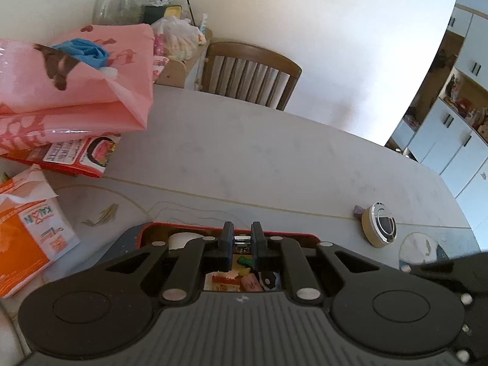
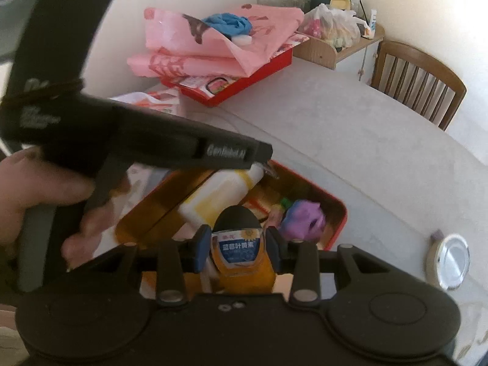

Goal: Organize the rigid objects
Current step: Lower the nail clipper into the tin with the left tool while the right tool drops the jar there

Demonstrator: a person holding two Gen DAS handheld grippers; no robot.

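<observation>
My right gripper (image 2: 238,239) is shut on a small amber bottle (image 2: 238,248) with a black cap and a blue label, held just above an open red tin (image 2: 342,213). A white and yellow bottle (image 2: 219,190) and a purple toy (image 2: 303,217) lie in the tin. My left gripper (image 1: 242,228) hovers over the same tin (image 1: 189,225), its jaws nearly together on a small silver piece (image 1: 242,239). In the right wrist view, a hand holds the left gripper (image 2: 269,167) over the tin's far side.
A round silver-lidded item on a tape roll (image 1: 381,225) sits to the right of the tin. Pink bags (image 1: 76,91) on a red box, an orange packet (image 1: 27,238), a wooden chair (image 1: 250,73) and a cluttered shelf (image 2: 338,45) line the table's far and left sides.
</observation>
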